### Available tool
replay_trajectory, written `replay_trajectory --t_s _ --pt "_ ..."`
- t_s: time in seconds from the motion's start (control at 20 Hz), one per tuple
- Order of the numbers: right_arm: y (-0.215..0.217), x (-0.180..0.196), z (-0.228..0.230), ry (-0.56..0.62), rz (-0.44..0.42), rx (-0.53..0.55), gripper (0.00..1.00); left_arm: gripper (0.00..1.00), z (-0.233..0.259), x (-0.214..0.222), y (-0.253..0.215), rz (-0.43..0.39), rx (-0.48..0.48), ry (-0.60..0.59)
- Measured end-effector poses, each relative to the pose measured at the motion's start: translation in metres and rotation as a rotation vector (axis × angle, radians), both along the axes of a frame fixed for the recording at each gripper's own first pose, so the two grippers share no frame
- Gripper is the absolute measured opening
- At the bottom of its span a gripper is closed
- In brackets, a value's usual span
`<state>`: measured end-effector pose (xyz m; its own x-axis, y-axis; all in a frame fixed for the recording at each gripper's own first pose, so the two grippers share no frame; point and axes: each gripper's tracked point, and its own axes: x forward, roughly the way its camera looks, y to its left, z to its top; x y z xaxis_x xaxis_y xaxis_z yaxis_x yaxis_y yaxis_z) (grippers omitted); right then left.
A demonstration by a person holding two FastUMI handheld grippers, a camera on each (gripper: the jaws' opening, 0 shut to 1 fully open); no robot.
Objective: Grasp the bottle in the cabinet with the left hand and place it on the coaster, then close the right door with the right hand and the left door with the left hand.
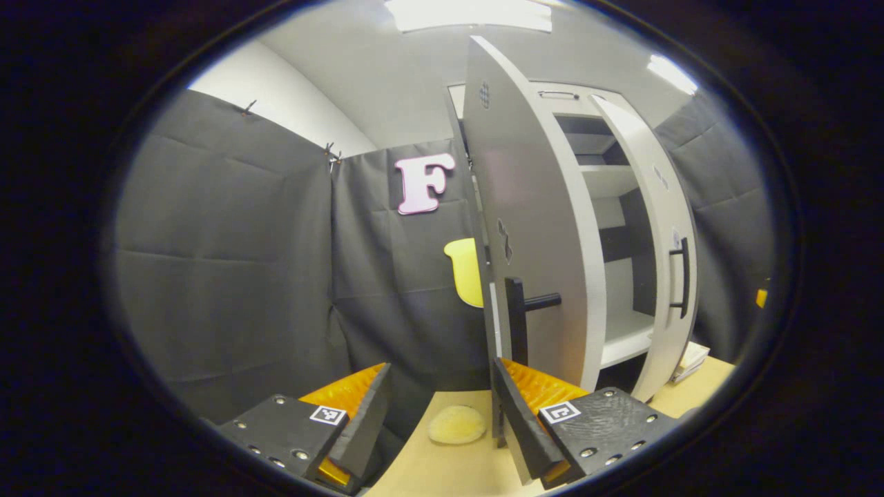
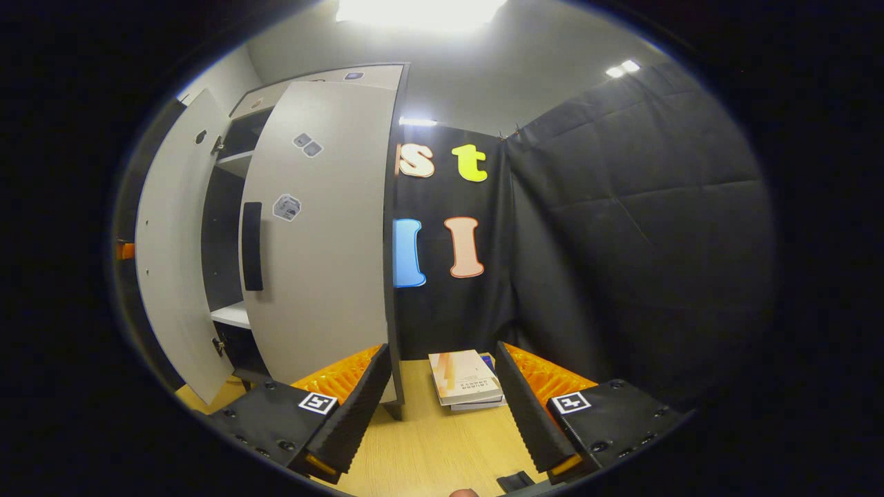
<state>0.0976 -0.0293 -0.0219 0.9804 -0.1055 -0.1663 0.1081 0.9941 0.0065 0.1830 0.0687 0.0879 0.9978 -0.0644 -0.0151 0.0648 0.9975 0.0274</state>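
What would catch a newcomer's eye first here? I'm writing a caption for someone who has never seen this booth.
The tall pale cabinet stands out first, both doors swung open onto light shelves, the left door near the left tongs with its dark handle. A round yellowish coaster lies on the wooden table between those open tongs. In the right gripper view, a stack of books lies beyond the open right tongs, beside the right door.

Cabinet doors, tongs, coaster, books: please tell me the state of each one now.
Left door: open.
Right door: open.
Left tongs: open, holding nothing.
Right tongs: open, holding nothing.
Coaster: flat on the table, nothing on it.
Books: stacked flat on the table.
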Motion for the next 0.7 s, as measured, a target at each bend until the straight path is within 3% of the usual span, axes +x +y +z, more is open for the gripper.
replay_trajectory --t_s 0.3,0.7 --pt "-0.002 0.0 -0.003 0.009 0.029 -0.018 0.97 0.87 0.001 -0.006 -0.036 -0.045 -0.059 -0.016" --pt "-0.02 -0.007 -0.007 0.024 0.029 -0.048 0.96 0.87 0.005 -0.003 -0.077 -0.082 -0.064 -0.036"
